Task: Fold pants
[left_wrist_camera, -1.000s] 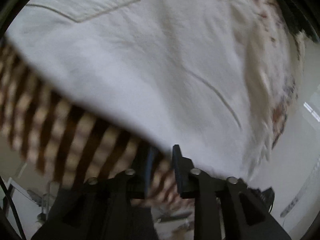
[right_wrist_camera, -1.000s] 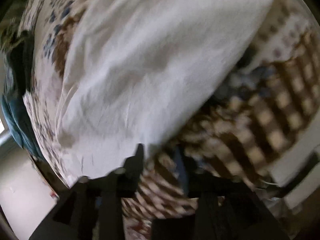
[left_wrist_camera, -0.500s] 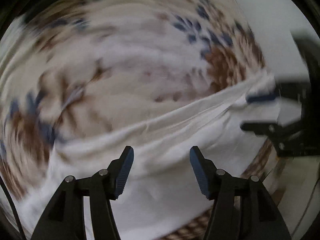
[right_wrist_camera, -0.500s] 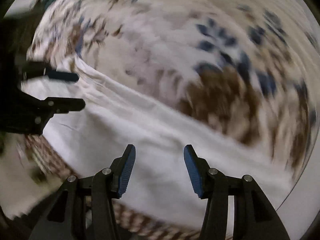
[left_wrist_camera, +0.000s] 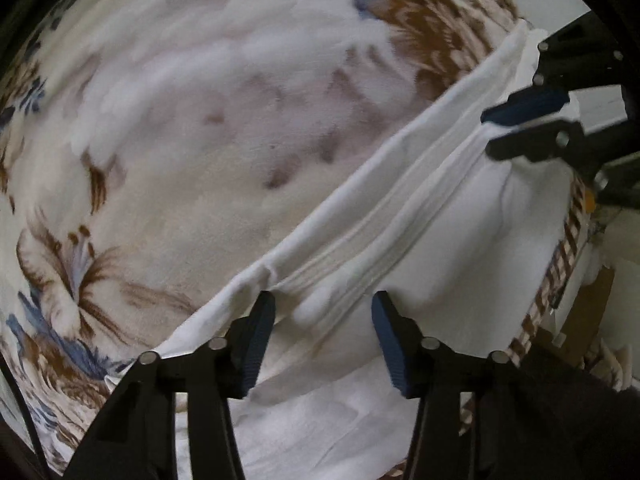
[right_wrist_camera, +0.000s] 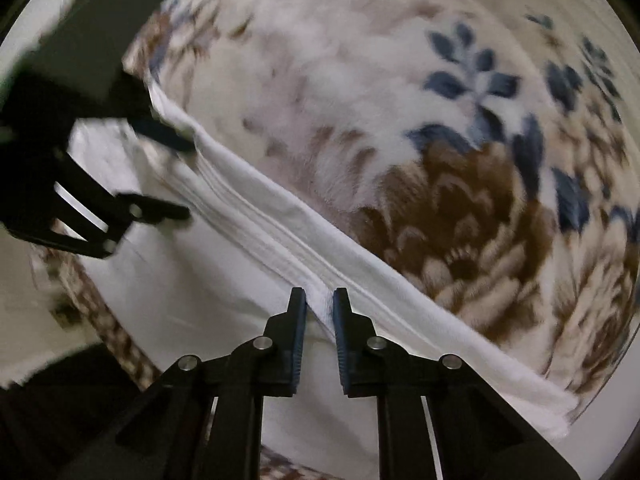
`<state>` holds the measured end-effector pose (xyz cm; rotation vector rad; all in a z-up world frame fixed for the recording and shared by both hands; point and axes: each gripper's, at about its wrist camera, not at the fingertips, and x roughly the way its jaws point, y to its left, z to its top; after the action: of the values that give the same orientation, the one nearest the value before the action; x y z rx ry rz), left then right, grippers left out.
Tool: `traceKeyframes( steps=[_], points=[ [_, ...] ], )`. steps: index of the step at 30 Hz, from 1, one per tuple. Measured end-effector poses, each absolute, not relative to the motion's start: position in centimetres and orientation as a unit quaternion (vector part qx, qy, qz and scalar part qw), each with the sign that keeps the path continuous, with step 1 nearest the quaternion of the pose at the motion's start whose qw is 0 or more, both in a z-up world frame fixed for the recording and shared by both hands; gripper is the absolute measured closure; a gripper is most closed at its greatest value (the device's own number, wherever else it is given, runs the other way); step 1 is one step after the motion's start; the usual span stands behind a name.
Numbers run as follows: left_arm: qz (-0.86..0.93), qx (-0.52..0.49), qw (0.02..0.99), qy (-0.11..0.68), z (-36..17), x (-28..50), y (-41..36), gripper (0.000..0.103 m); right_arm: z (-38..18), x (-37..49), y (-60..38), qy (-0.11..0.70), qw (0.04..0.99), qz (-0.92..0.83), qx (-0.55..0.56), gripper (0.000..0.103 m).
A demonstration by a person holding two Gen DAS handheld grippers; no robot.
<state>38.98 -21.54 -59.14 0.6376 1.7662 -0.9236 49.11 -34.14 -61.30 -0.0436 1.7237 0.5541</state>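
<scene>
The white pants [left_wrist_camera: 460, 220] lie folded lengthwise on a floral blanket, their stacked edges running as a long diagonal ridge [right_wrist_camera: 280, 240]. My left gripper [left_wrist_camera: 323, 312] points down over one end of that ridge. Its jaws are closing with a bunch of the fabric between the blue pads, which stand apart from it. My right gripper [right_wrist_camera: 319, 308] is further along the same edge, jaws closing to a narrow gap and pinching the ridge. Each gripper shows in the other's view: the right gripper [left_wrist_camera: 520, 120] nipped on the edge, the left gripper [right_wrist_camera: 176, 176] spread wide.
A fluffy blanket [left_wrist_camera: 200, 140] with brown and blue flowers [right_wrist_camera: 460, 220] covers the surface beyond the pants. A brown-and-cream checked cloth [left_wrist_camera: 560, 256] shows at the near edge under the pants. Beside it are a pale floor and cardboard [left_wrist_camera: 592, 312].
Both views swung and rolled from the broad side of the pants to their long folded edge. The right jaws narrowed from wide open onto the ridge. The left jaws also drew in.
</scene>
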Motion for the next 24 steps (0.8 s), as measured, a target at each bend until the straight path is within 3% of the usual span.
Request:
traceKeyframes(
  steps=[1,3,8,13,15,18,19,24],
  points=[
    [-0.384,0.265,0.501,0.729,-59.1,38.9,-21.5,0.064,-60.9,49.1,-34.6,0.745,0.623,0.239,-0.006,0.088],
    [-0.381,0.270,0.508,0.723,-58.9,38.8,-21.3,0.079,-60.4,49.1,-35.4,0.737,0.635,0.232,0.019,0.088],
    [-0.362,0.254,0.526,0.726,-58.1,39.4,-19.8,0.088,-60.4,49.4,-35.9,0.728,0.649,0.220,0.019,0.088],
    [-0.307,0.246,0.554,0.734,-59.1,40.6,-19.4,0.088,-63.5,50.2,-36.4,0.747,0.633,0.194,0.059,0.086],
    [-0.297,0.236,0.553,0.741,-58.9,41.1,-19.1,0.086,-63.0,50.6,-38.7,0.751,0.624,0.187,0.111,0.076],
    [-0.282,0.197,0.560,0.754,-58.3,41.8,-18.1,0.078,-60.4,50.3,-43.6,0.728,0.660,0.133,0.129,0.049],
    [-0.266,0.170,0.565,0.763,-57.8,42.1,-17.5,0.077,-59.2,49.6,-45.8,0.719,0.675,0.097,0.134,0.046],
    [-0.253,0.105,0.595,0.755,-55.6,42.5,-16.9,0.068,-57.7,46.5,-48.0,0.719,0.682,0.088,0.100,0.046]
  ],
)
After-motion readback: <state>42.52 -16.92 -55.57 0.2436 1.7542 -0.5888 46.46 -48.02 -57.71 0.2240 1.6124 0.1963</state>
